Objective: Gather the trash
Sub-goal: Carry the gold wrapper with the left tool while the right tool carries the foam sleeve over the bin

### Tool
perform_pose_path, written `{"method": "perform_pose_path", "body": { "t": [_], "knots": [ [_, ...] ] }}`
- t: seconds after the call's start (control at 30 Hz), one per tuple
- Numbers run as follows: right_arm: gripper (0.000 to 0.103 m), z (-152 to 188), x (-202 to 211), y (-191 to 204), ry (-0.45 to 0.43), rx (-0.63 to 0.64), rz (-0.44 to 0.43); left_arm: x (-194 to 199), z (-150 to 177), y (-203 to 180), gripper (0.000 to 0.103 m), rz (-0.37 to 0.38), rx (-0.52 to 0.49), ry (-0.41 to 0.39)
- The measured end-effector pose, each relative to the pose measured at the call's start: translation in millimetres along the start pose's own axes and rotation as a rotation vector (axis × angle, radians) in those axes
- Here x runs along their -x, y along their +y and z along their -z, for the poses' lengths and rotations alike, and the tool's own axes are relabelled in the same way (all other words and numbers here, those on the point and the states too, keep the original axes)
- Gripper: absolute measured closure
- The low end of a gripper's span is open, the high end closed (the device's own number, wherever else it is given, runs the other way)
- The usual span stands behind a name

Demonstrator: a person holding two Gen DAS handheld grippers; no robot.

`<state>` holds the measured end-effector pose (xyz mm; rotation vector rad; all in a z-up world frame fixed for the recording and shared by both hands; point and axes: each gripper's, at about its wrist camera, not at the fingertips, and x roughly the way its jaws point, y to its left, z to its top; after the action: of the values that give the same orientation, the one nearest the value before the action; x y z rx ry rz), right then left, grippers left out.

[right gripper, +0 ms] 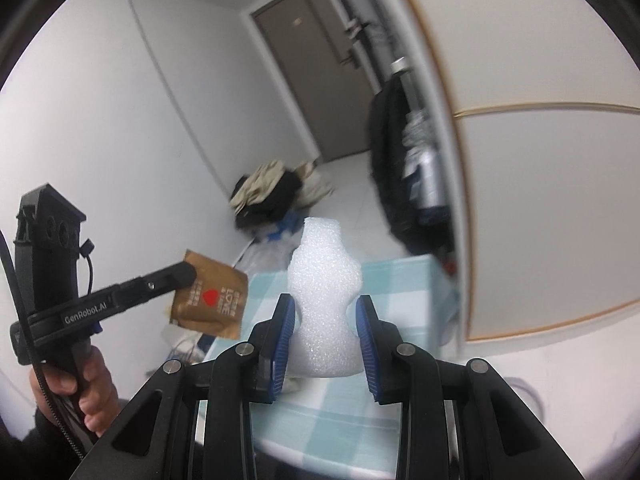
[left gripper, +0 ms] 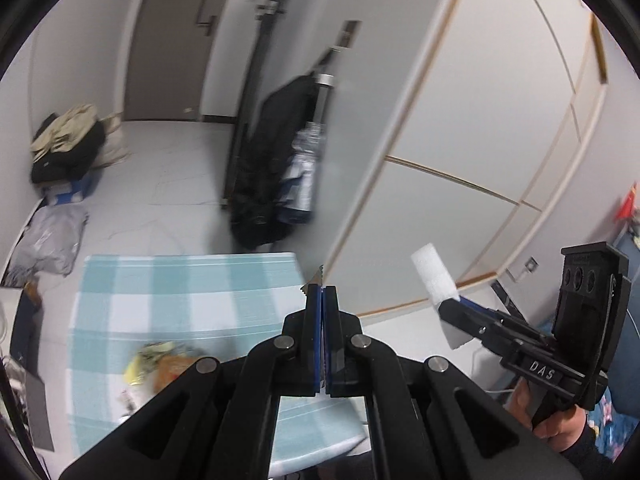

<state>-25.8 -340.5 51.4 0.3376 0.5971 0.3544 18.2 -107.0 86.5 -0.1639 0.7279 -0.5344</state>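
Note:
My left gripper [left gripper: 322,292] is shut on a thin brown snack wrapper [right gripper: 210,296] with a red heart; only its serrated edge [left gripper: 314,280] shows edge-on above the pads in the left wrist view. My right gripper [right gripper: 325,320] is shut on a piece of white foam [right gripper: 324,300], squeezed at its waist; the foam also shows in the left wrist view [left gripper: 434,276]. Both grippers are held up above a small table with a teal checked cloth [left gripper: 180,292]. More wrappers [left gripper: 160,364], yellow and orange, lie blurred on the cloth at lower left.
White wardrobe doors [left gripper: 480,140] stand to the right. A dark bag and packaged items [left gripper: 276,176] lean by the wardrobe. A clothes pile on a blue box [left gripper: 68,148] and grey plastic bags [left gripper: 48,236] lie on the floor at left. A door [right gripper: 316,76] is at the far end.

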Motion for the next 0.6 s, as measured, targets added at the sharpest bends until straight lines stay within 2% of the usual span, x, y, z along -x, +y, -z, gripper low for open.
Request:
{"method": "perform_pose_path", "body": {
  "t": [0.27,0.6],
  "knots": [
    [0.073,8.8,42.9,-63.8,-0.039,-0.083,0.123,-37.2,-2.6,-57.1,0.103,0.085,-0.082,0.042],
    [0.073,41.9,39.1,-148.9,0.018,-0.229,0.215,-107.1,11.2,-106.3,0.103,0.165,-0.143,0.174]
  ]
}}
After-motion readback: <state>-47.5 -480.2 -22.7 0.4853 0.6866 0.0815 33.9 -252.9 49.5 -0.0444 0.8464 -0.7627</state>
